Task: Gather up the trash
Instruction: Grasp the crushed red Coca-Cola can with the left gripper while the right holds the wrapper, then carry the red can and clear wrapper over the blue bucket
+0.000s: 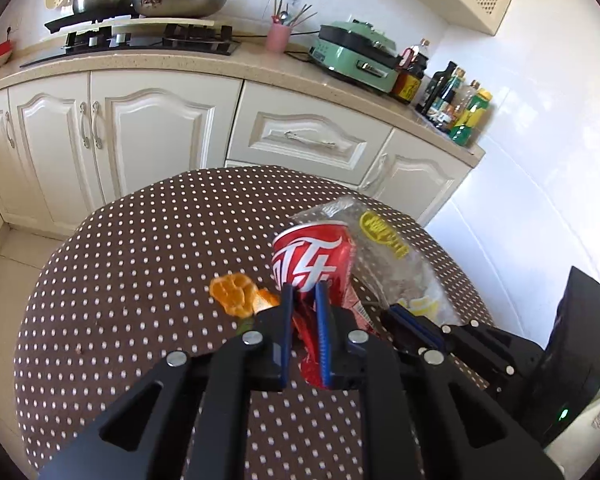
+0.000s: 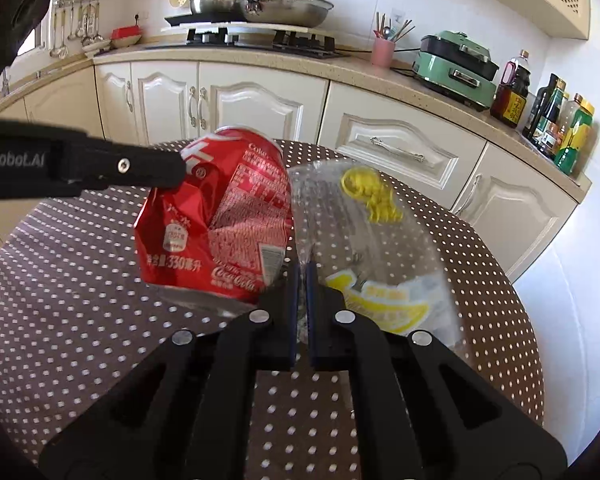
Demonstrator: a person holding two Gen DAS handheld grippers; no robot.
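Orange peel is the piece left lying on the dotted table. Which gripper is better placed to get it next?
Neither is free: the left gripper is shut on the crushed can, and the right gripper pinches the clear wrapper. Once unloaded, left is likely better; the orange peel lies just left of its fingertips.

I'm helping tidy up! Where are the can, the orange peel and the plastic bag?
can (image 2: 220, 216): right wrist view, crumpled red side.
orange peel (image 1: 234, 294): left wrist view, middle of peel.
plastic bag (image 2: 380, 236): right wrist view, clear middle.
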